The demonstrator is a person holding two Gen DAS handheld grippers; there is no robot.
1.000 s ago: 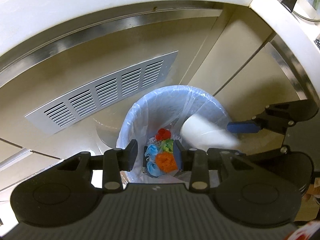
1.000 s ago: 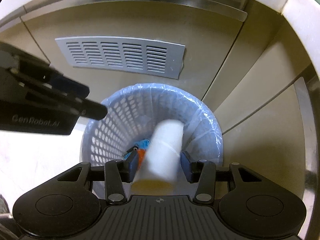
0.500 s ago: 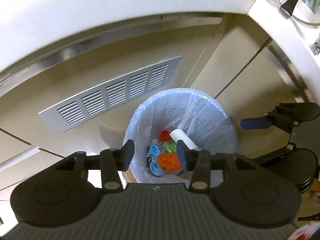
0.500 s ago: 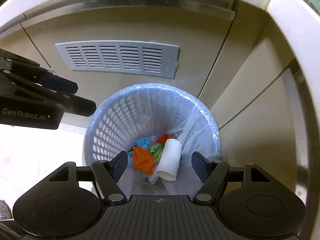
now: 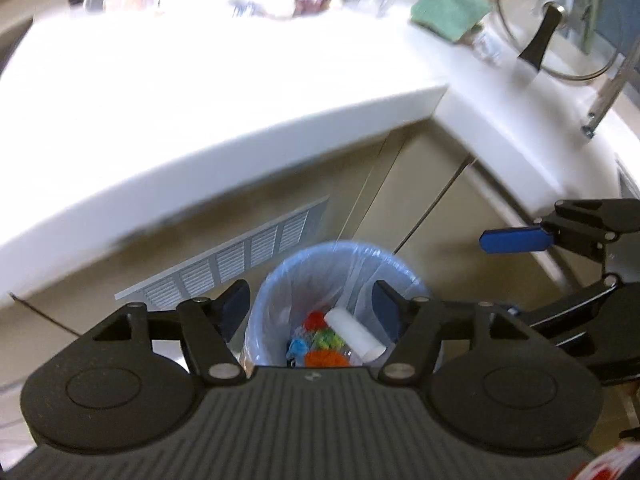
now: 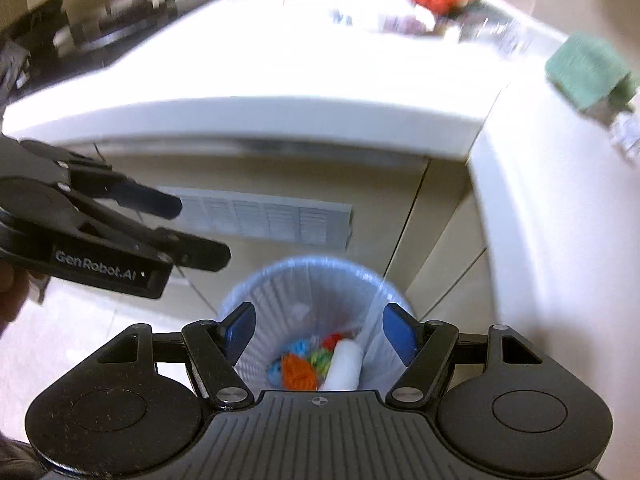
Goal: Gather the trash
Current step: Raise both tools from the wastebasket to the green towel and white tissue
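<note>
The left claw (image 5: 310, 306) is opening, nothing between its pads; the right claw (image 6: 318, 330) stands apart and empty. At 6 o'clock below both, the lined waste basket (image 5: 280, 280) holds the white roll (image 5: 354, 334) beside coloured scraps (image 6: 298, 372), under the white table (image 5: 200, 120).

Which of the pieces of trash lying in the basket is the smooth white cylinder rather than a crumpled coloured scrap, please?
It is the white cup, lying tilted along the right side of the lined basket. The orange, green, red and blue pieces beside it are crumpled.
</note>
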